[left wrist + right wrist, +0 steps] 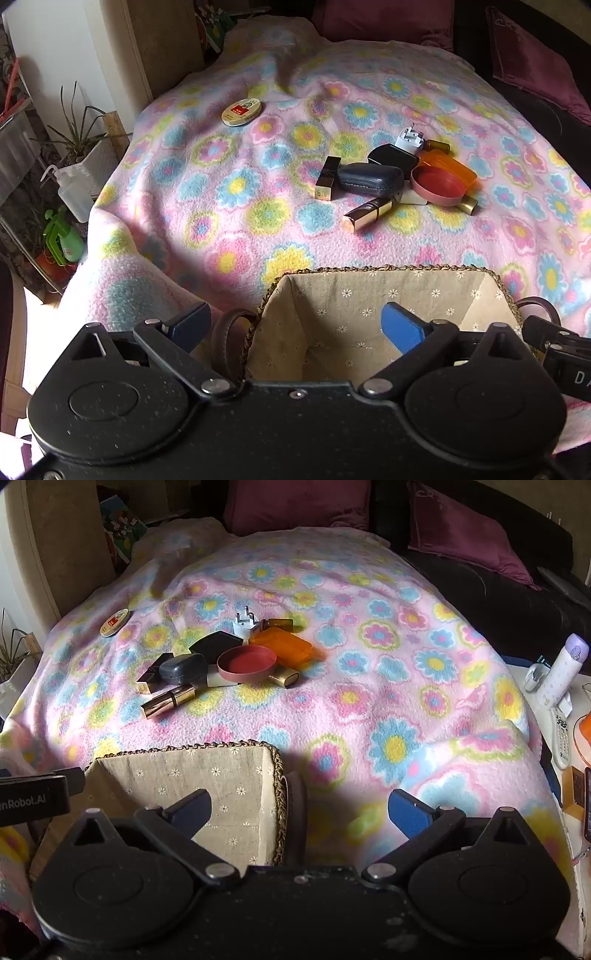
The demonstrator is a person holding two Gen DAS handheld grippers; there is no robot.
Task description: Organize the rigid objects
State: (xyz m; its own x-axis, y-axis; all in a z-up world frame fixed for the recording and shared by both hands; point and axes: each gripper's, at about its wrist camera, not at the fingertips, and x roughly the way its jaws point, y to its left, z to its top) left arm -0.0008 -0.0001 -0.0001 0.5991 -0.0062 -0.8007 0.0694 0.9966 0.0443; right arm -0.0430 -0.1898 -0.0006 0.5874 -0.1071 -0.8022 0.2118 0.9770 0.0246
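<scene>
The cluttered heap of cases and lipsticks (221,661) lay ahead of both empty, wide-apart grippers, left (295,325) and right (299,812), the lined basket (369,275) just beneath them, likely to receive items.

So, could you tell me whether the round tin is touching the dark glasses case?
Apart. The left wrist view shows the round tin lying alone, with bare blanket between it and the glasses case.

basket (388,280) nearest on the blanket (221,206) — cluttered pile (391,177) behind it, round tin (242,111) farther left
</scene>
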